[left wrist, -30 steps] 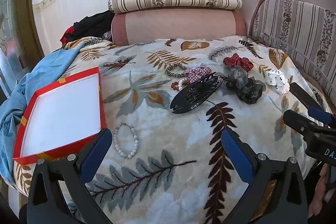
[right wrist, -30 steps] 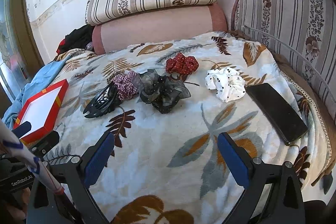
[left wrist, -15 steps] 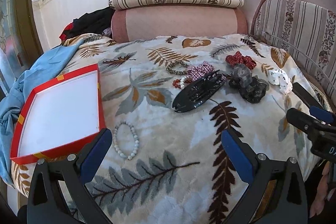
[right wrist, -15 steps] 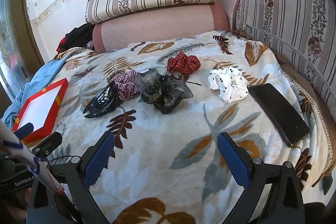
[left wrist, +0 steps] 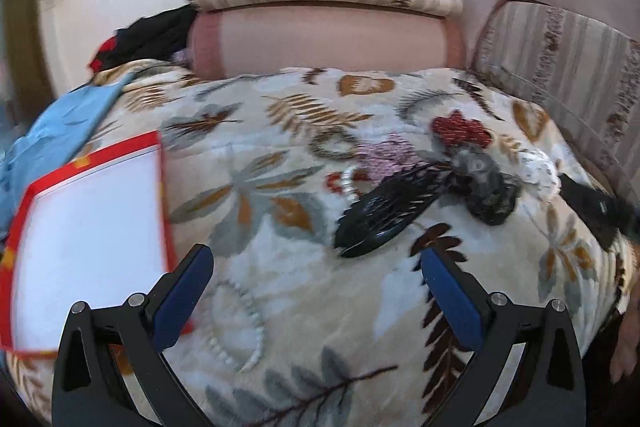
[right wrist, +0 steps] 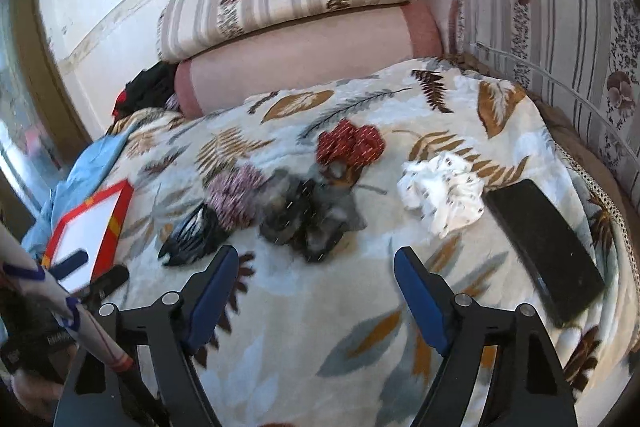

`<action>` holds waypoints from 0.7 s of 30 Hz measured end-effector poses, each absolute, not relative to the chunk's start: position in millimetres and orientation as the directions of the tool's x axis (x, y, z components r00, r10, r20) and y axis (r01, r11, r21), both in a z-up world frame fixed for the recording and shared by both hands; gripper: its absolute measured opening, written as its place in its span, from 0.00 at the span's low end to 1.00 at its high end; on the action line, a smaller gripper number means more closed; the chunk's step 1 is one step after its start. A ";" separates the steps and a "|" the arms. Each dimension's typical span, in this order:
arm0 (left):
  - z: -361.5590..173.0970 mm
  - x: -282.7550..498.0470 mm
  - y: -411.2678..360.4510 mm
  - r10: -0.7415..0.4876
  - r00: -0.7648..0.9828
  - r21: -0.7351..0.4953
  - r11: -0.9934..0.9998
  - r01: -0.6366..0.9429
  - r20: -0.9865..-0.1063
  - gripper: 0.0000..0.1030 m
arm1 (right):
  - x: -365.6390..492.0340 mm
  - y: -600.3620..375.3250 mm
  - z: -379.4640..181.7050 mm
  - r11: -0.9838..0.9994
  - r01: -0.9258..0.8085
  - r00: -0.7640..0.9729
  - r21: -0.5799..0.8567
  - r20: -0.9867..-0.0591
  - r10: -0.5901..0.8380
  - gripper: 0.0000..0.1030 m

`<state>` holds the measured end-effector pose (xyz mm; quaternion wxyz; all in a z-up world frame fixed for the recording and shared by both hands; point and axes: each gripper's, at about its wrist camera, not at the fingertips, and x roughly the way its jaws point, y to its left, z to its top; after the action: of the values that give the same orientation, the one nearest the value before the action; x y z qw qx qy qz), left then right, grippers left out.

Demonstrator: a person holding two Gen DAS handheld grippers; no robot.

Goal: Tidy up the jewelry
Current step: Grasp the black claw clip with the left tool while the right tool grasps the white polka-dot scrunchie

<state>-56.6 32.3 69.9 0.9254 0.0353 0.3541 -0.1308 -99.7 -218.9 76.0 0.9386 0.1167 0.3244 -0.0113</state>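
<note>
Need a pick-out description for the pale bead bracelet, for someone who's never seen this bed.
On the leaf-print blanket, find the red-rimmed white tray at the left. The pale bead bracelet lies alone just right of its near corner, between the open left gripper's fingers. It's a thin loop of small whitish beads, apart from the hair-accessory cluster.

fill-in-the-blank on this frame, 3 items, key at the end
1. The white bead bracelet lies just right of the ____-rimmed tray.
2. Both the left tongs and the right tongs are ____ and hold nothing.
3. The black phone lies right of the ____ scrunchie with dark dots.

Key: red; open; white
</note>
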 end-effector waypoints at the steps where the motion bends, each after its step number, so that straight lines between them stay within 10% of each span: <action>1: 67.9 -50.2 27.7 -0.239 0.701 -0.030 0.955 0.296 -0.672 1.00 | -95.6 -224.8 77.4 0.969 0.107 0.788 0.221 -0.614 0.053 0.82; 17: 24.5 19.9 -38.3 -0.202 0.630 0.102 0.905 0.412 -0.750 1.00 | -90.5 -310.0 66.8 0.886 0.325 0.783 0.331 -0.620 -0.056 0.82; 21: 23.7 29.0 -33.9 -0.230 0.614 0.049 0.914 0.403 -0.755 0.78 | -83.5 -325.5 61.6 0.863 0.363 0.767 0.350 -0.638 -0.063 0.82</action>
<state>29.0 -33.9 23.7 0.8918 0.1078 0.4019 -0.1776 -83.5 -325.5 61.6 0.9104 0.2337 0.3206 -0.1171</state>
